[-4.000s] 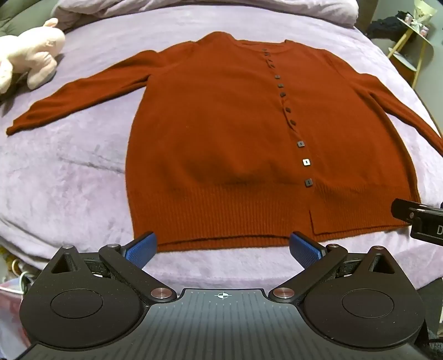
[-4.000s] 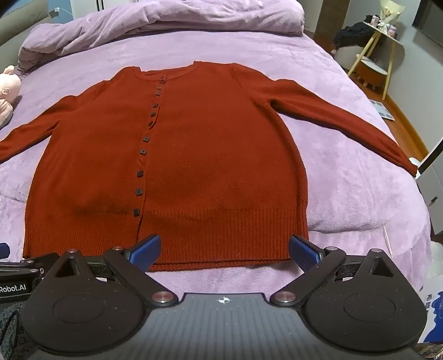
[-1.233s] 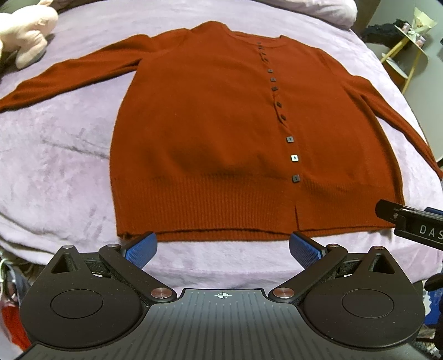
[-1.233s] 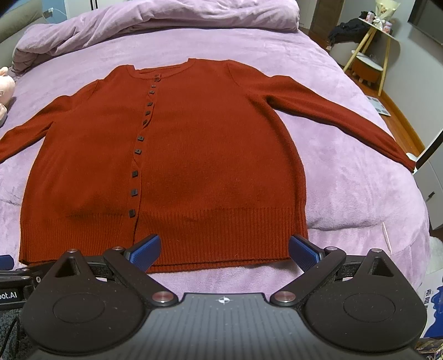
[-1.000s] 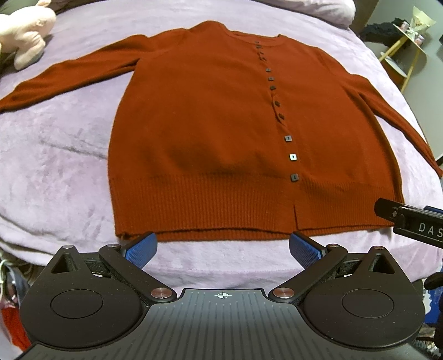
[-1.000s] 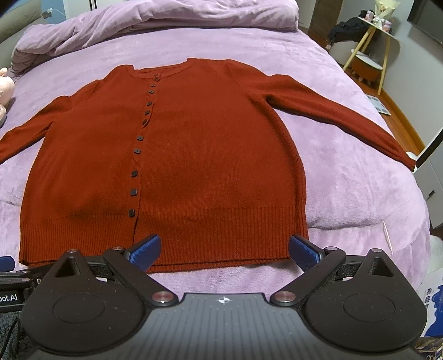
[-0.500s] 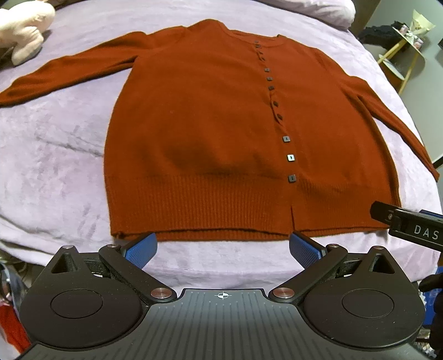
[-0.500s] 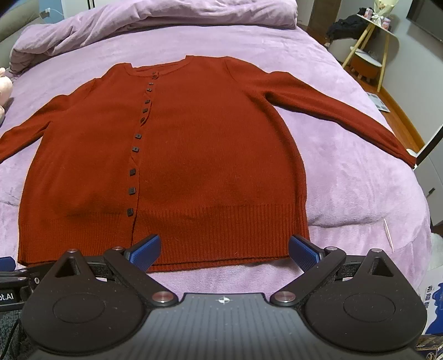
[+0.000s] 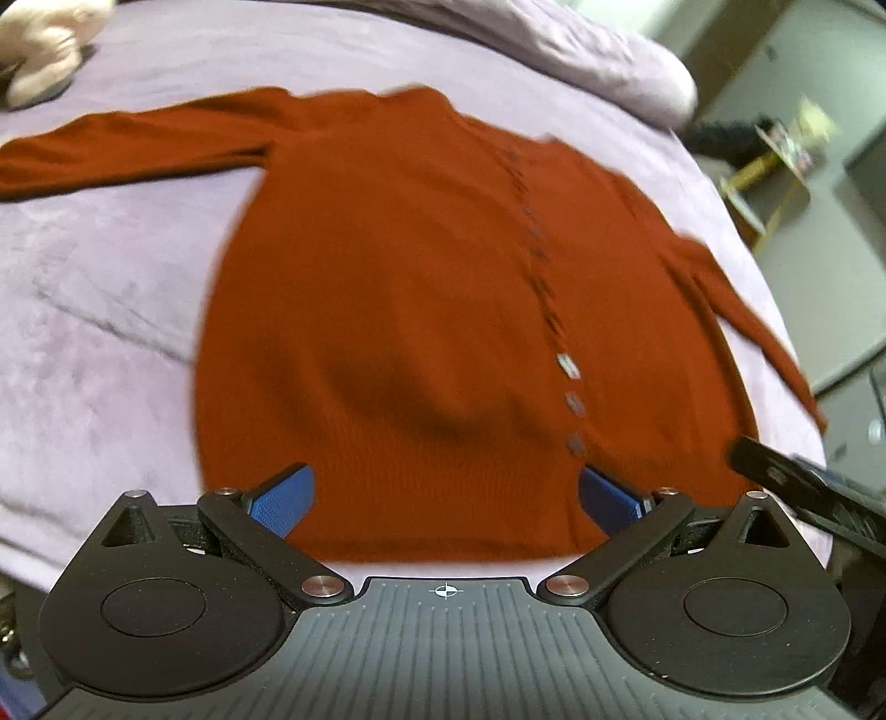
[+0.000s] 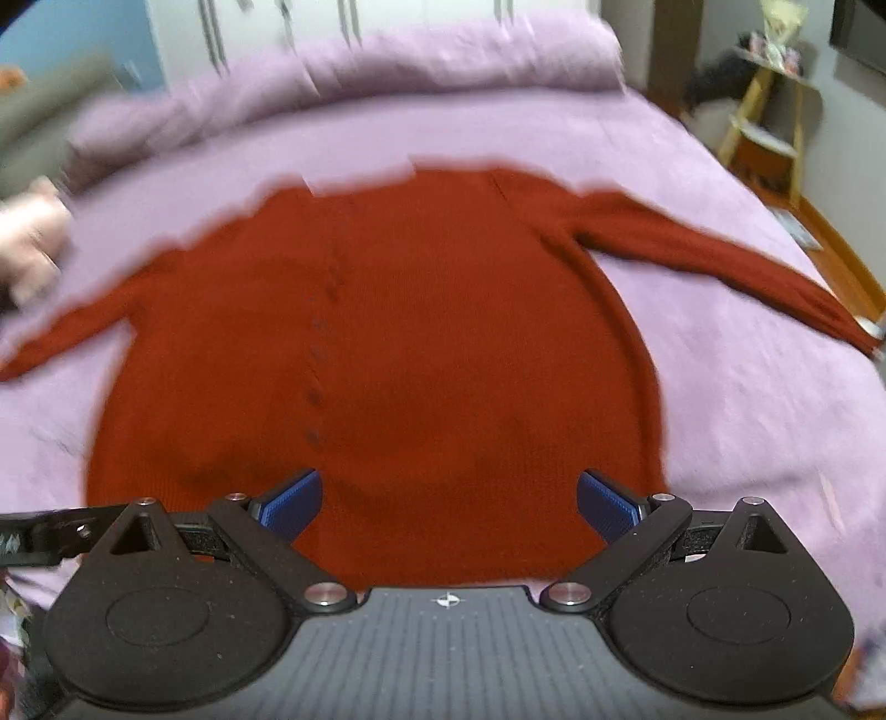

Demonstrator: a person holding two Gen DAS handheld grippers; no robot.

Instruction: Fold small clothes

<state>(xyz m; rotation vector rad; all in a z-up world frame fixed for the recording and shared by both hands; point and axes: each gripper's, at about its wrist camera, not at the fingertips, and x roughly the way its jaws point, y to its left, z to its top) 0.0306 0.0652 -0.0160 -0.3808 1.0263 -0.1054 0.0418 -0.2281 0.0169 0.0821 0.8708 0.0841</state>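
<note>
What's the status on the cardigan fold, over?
Left gripper open, right gripper open, both over the hem. Cardigan flat, unfolded, sleeves spread. Nothing in the way.

Both views are smeared by motion. The rust cardigan (image 9: 387, 310) has soft, doubled edges, and its buttons (image 9: 569, 366) are mere streaks; in the right wrist view they are faint dark smudges, uncountable. Its near hem (image 10: 443, 570) runs behind the gripper body in both views, so the corners cannot be seen. The left sleeve (image 9: 111, 149) is cut off by the left edge of the left wrist view. A pale plush toy (image 9: 39, 50) at the far left is clipped and blurred. The small side table (image 10: 769, 111) at far right holds things too blurred to name.
</note>
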